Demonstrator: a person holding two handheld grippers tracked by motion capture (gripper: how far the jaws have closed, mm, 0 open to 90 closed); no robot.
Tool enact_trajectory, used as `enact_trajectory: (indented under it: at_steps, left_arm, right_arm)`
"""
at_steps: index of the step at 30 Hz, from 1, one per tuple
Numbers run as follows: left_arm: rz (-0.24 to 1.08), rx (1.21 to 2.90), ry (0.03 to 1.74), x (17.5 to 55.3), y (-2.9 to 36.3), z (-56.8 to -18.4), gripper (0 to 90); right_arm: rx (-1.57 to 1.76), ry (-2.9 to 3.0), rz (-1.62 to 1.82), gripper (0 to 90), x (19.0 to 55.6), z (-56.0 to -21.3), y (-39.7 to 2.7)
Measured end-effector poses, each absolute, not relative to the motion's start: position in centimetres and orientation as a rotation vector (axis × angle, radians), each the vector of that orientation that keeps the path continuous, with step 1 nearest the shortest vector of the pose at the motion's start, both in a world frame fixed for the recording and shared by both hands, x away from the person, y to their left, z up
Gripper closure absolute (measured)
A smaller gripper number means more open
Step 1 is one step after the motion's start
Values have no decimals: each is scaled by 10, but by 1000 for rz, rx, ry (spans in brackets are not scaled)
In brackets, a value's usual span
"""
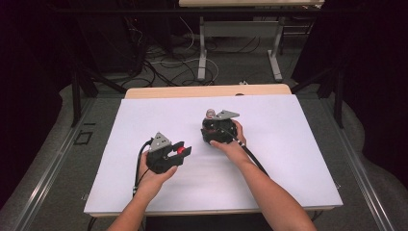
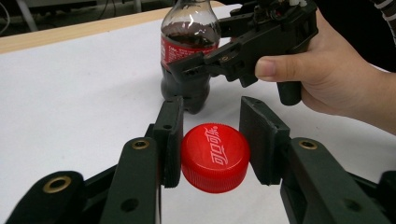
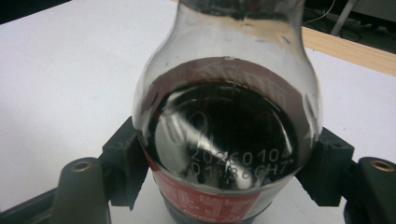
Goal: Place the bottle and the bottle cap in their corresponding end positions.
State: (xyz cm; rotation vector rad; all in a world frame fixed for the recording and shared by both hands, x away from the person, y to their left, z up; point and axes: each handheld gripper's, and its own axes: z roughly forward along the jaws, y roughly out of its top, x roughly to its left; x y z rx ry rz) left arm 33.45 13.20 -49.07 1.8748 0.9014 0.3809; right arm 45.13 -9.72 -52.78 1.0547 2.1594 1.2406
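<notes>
Left gripper (image 2: 212,140) fingers clamped on red cap (image 2: 215,156); right gripper (image 3: 224,158) fingers clamped on cola bottle (image 3: 224,135), 1 o'clock of cap.

Left gripper (image 2: 215,140) fingers (image 2: 172,135) clamp the red ribbed plastic cap (image 2: 215,157); behind it right gripper (image 2: 219,58) grips the dark cola plastic bottle (image 2: 189,46) on white table (image 2: 79,93).

Left gripper (image 1: 183,150) and right gripper (image 3: 224,158) both clamped, forearms resting low
</notes>
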Motion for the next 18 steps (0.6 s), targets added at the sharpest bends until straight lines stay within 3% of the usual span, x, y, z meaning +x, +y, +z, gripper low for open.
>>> enact_trajectory:
  at_steps: [7,18]
  left_arm:
    - [283,1905,869,338,111,-510,613]
    - [190,2023,813,347,62,-551,612]
  right_arm:
    - [1080,2171,1265,176,449,-527,-103]
    - [1070,2132,1262,120,438,-526,-119]
